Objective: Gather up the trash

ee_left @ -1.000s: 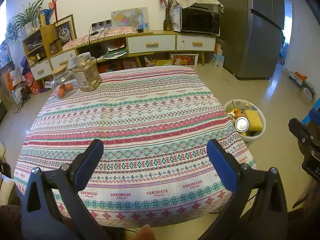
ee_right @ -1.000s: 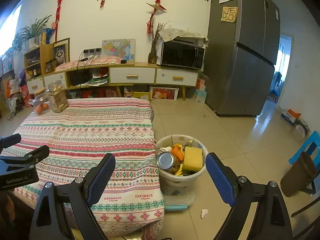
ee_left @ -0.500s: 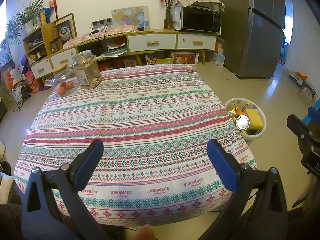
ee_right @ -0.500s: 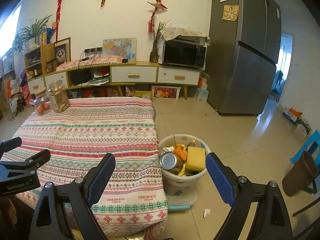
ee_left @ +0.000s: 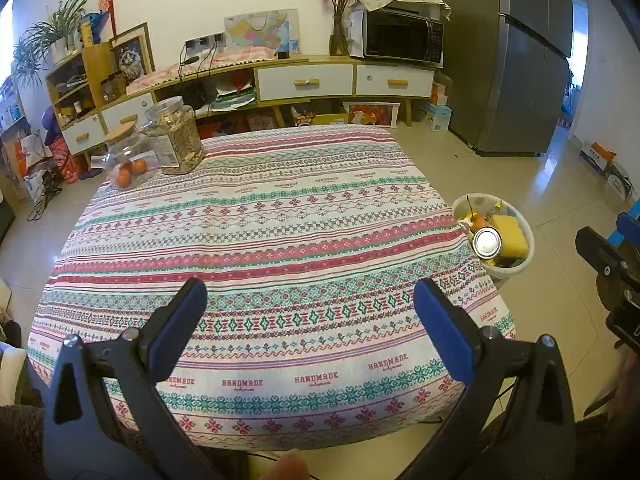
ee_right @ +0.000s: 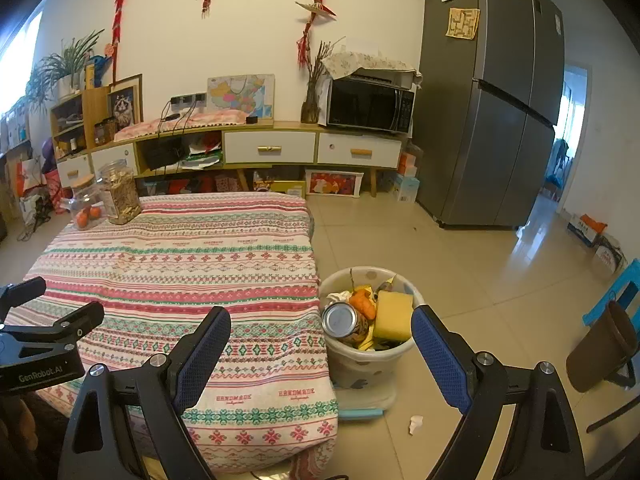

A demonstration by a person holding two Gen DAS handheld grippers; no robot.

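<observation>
A white trash bin (ee_right: 360, 360) stands on the floor by the table's right side, also in the left wrist view (ee_left: 516, 268). It holds a tin can (ee_right: 340, 320), a yellow sponge (ee_right: 394, 314), an orange piece (ee_right: 362, 304) and wrappers. My left gripper (ee_left: 310, 312) is open and empty over the near edge of the striped tablecloth (ee_left: 256, 232). My right gripper (ee_right: 320, 346) is open and empty, held low in front of the bin. A small white scrap (ee_right: 416, 424) lies on the floor by the bin.
Two glass jars (ee_left: 156, 148) stand at the table's far left corner. A low cabinet (ee_right: 280, 148) with a microwave (ee_right: 370, 104) lines the back wall, next to a grey fridge (ee_right: 496, 120). A blue stool with a brown bin (ee_right: 600, 348) is at the right.
Both grippers have drawn back a little and stay open; the table and the bin look slightly farther away. Nothing on the table or in the bin has moved.
</observation>
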